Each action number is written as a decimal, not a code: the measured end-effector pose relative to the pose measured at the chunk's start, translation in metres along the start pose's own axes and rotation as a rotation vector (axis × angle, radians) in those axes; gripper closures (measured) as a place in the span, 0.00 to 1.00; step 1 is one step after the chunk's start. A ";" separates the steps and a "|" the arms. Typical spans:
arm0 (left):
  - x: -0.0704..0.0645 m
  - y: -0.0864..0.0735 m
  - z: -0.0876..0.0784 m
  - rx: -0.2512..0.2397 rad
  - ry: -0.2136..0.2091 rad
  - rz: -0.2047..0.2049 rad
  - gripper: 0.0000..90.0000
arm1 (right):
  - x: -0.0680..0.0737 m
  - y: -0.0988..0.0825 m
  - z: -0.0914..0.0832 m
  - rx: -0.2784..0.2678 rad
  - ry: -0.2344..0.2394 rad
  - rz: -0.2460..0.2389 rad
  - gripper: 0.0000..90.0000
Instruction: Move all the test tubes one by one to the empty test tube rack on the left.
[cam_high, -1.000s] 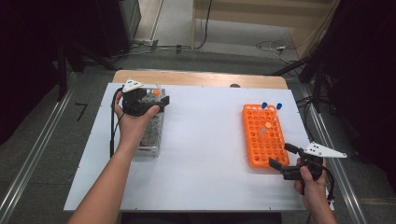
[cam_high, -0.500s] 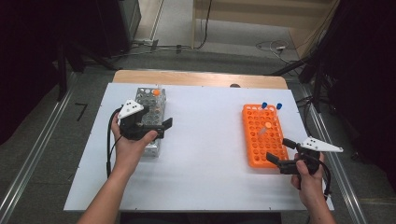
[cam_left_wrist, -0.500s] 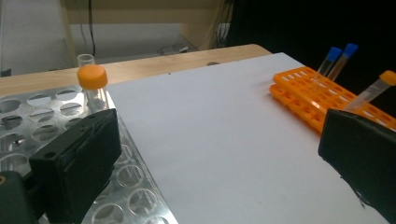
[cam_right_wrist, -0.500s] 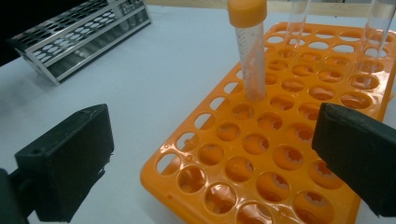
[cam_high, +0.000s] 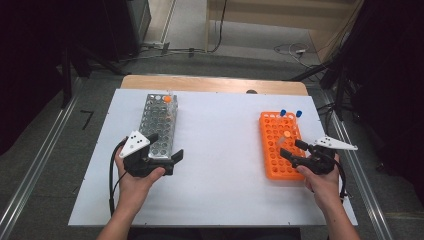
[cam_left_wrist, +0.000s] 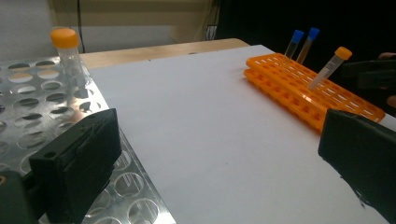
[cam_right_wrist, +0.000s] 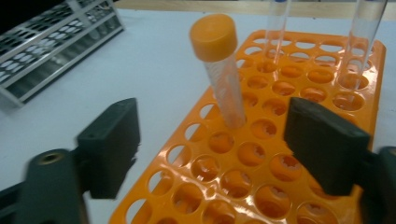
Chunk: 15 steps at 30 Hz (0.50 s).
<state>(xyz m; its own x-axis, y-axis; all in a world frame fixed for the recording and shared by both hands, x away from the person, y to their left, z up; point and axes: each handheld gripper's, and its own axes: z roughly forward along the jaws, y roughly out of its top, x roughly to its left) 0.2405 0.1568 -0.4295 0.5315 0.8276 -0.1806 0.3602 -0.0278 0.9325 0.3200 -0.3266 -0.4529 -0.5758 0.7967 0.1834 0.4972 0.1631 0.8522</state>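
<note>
1. High view: the white tabletop (cam_high: 220, 165) carries a metal rack (cam_high: 159, 125) on the left and an orange rack (cam_high: 280, 145) on the right, well apart. One orange-capped tube (cam_high: 167, 100) stands at the metal rack's far end. Two blue-capped tubes (cam_high: 290, 114) stand at the orange rack's far edge. A leaning orange-capped tube (cam_high: 283, 138) sits nearer the rack's middle.
2. High view: the left hand-held gripper (cam_high: 165, 150) lies at the near end of the metal rack with jaws apart and nothing between them. It looks placed to steady the rack or to wait its turn. The right hand-held gripper (cam_high: 290, 149) sits at the orange rack's right side, aimed at the leaning tube.
3. Left gripper view: the left jaw hangs over the metal rack's holes, the right jaw over bare tabletop. The jaws stand wide and hold nothing. The orange rack is far off.
4. Right gripper view: the leaning tube (cam_right_wrist: 224, 79) rests in a hole of the orange rack, tilted because only its tip is seated. The right hand-held gripper's jaws have just been closing, one on either side of the tube's lower part. Gaps remain on both sides, so there is no clamp yet. The approach is low on the tube, likely for a firm pull.
</note>
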 end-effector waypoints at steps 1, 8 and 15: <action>-0.001 -0.001 -0.001 0.002 -0.001 0.006 0.00 | 0.000 0.001 0.004 0.011 -0.018 0.006 0.31; -0.007 -0.005 -0.003 0.005 -0.016 0.014 0.00 | 0.001 0.012 0.028 0.109 -0.080 0.005 0.52; -0.009 -0.007 -0.003 0.012 -0.019 0.014 0.00 | 0.005 0.017 0.042 0.173 -0.144 -0.017 0.67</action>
<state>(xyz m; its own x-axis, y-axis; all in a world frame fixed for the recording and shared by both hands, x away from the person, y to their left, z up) 0.2314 0.1511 -0.4332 0.5510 0.8162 -0.1739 0.3619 -0.0459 0.9311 0.3532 -0.2954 -0.4586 -0.4929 0.8657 0.0872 0.5993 0.2652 0.7553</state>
